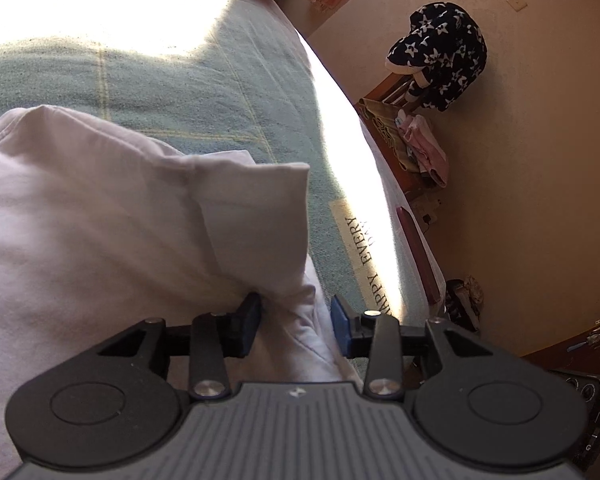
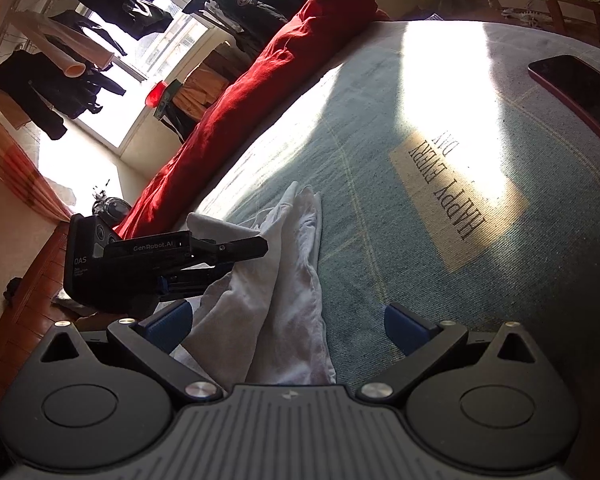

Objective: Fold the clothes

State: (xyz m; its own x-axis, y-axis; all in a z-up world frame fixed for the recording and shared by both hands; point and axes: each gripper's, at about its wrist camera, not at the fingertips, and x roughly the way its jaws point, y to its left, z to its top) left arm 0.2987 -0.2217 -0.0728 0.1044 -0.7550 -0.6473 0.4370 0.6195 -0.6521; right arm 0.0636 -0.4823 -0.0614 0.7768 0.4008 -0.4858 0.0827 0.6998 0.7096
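White garment (image 1: 100, 220) spread on bed (image 1: 204, 92), folded edge lying slack between left tongs (image 1: 296, 320), parted and gripping nothing. Right tongs (image 2: 288, 328) spread wide astride bunched hem, ready to pinch.

The white shirt (image 1: 100, 208) runs off the left edge of the left wrist view and passes under the left claw (image 1: 296, 328), whose body hides the cloth nearest it, so whether the pads touch the fabric cannot be told. Ahead of that claw and to its right, the words on the label (image 1: 366, 256) are washed out by sun glare. Far right of the right claw (image 2: 288, 328), the phone (image 2: 580, 96) is cut by the picture's edge.
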